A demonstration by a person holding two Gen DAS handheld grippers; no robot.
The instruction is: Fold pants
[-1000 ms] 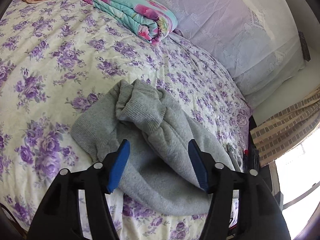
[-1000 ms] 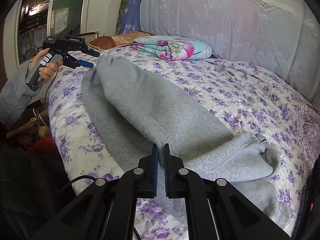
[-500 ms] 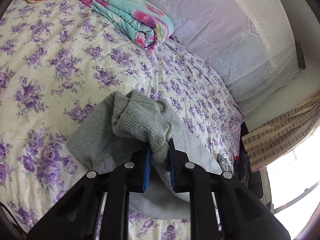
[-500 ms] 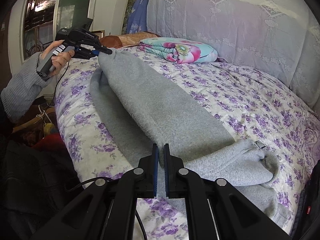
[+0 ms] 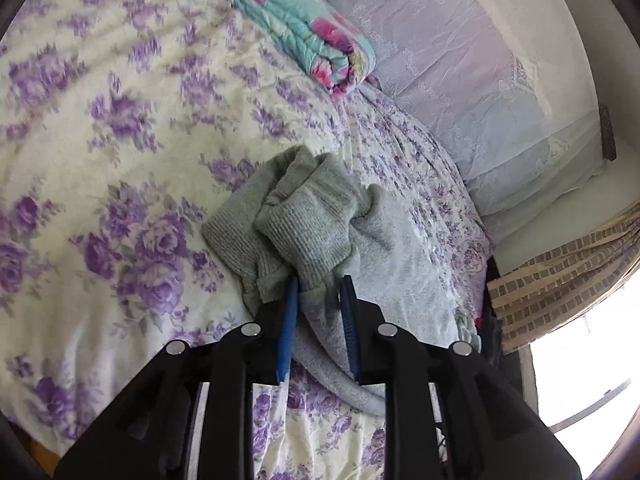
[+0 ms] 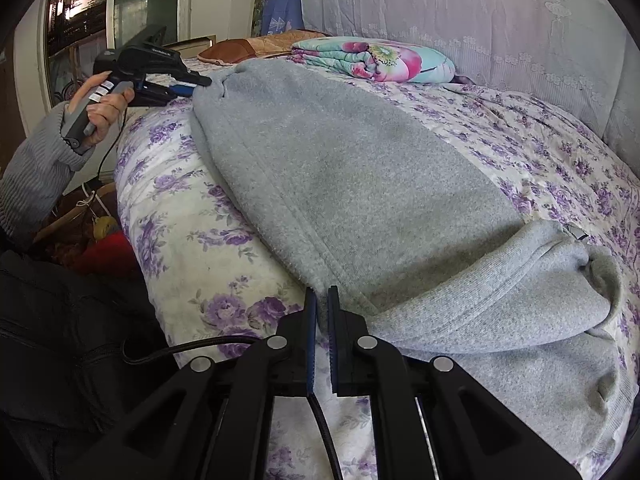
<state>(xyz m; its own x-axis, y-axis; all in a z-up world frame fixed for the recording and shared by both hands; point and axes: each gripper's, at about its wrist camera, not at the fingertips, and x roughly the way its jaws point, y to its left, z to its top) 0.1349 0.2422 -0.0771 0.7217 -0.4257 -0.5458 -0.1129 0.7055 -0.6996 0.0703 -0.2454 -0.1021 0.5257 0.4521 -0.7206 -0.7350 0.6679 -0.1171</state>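
Grey fleece pants [image 6: 360, 168] lie along the near side of a floral bed, turned inside out over much of their length. My left gripper [image 5: 318, 280] is shut on the bunched ribbed cuffs [image 5: 312, 232] and lifts them off the bed; it also shows in the right wrist view [image 6: 200, 80], held in a hand at the far end of the pants. My right gripper [image 6: 322, 292] is shut on the pants' near edge by the ribbed waistband [image 6: 500, 288]. The pants are stretched between both grippers.
The bed [image 5: 100, 140] has a purple-flowered cover. A folded teal and pink quilt [image 6: 372, 58] lies by the lace-covered headboard [image 6: 480, 12]. A brown cushion [image 6: 256, 46] lies behind it. Clutter [image 6: 100, 240] sits on the floor left of the bed.
My left gripper closed on the cuff end and lifted it, drawing the pants taut and straighter. My right gripper stayed shut on the near edge.
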